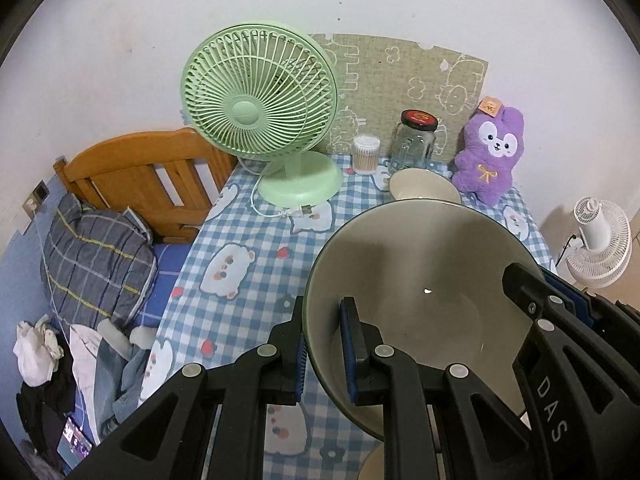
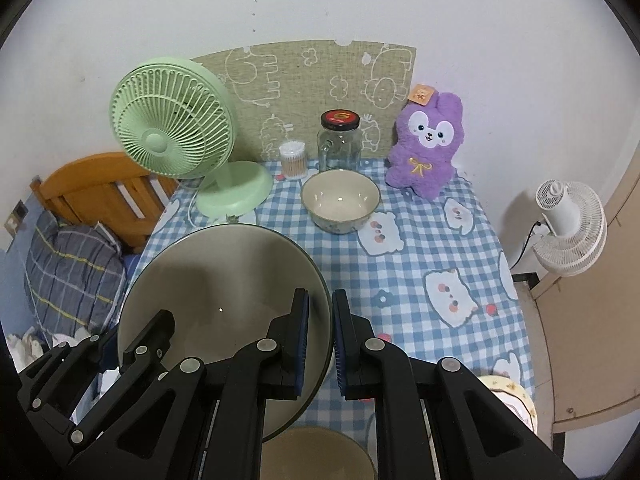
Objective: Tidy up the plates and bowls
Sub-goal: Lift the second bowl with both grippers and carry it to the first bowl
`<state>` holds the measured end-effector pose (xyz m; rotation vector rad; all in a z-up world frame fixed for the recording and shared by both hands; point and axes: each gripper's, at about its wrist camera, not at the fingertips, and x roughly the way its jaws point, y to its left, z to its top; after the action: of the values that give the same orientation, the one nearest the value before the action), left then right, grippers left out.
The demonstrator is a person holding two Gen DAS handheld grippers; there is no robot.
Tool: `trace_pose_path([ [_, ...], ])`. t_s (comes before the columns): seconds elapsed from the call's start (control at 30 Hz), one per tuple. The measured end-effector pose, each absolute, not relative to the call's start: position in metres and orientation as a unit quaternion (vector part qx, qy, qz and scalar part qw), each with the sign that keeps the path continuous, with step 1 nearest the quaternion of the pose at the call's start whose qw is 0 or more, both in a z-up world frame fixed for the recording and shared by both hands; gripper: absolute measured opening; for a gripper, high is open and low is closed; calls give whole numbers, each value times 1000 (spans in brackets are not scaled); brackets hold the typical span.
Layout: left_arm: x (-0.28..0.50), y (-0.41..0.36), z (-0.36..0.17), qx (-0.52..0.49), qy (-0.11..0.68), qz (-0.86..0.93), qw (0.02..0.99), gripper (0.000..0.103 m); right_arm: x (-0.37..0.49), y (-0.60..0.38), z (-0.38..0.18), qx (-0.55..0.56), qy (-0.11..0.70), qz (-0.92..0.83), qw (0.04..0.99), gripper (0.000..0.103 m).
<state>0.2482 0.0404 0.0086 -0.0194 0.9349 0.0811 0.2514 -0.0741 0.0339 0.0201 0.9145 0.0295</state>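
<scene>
Between both tongs (image 1: 323, 354) (image 2: 320, 344), big bowl (image 1: 420, 264), gripped.

**Soft indoor light, heavy fisheye bend**

From my remote seat, both wrist feeds read evenly lit, a little dim and cool, with a faint purple cast on the white wall (image 1: 120, 40). Light seems to come from overhead: a small specular dot sits inside the large bowl (image 1: 427, 291), and another in the small bowl (image 2: 339, 199). Soft gripper shadows fall across the large bowl's inner wall. I see no harsh glare. Black vignette rings every corner, and straight lines bow near the edges; the white fan (image 2: 568, 228) looks squeezed. Focus holds mid-frame; the nearest gripper parts are slightly soft. Fine detail carries mild compression noise.
</scene>
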Motion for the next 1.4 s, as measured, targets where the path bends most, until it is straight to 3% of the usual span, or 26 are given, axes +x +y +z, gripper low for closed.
trace_pose_path([
  [1.4, 168, 19, -75, -1, 522, 28, 853, 13, 175, -93, -56, 2, 515, 5, 857, 15],
])
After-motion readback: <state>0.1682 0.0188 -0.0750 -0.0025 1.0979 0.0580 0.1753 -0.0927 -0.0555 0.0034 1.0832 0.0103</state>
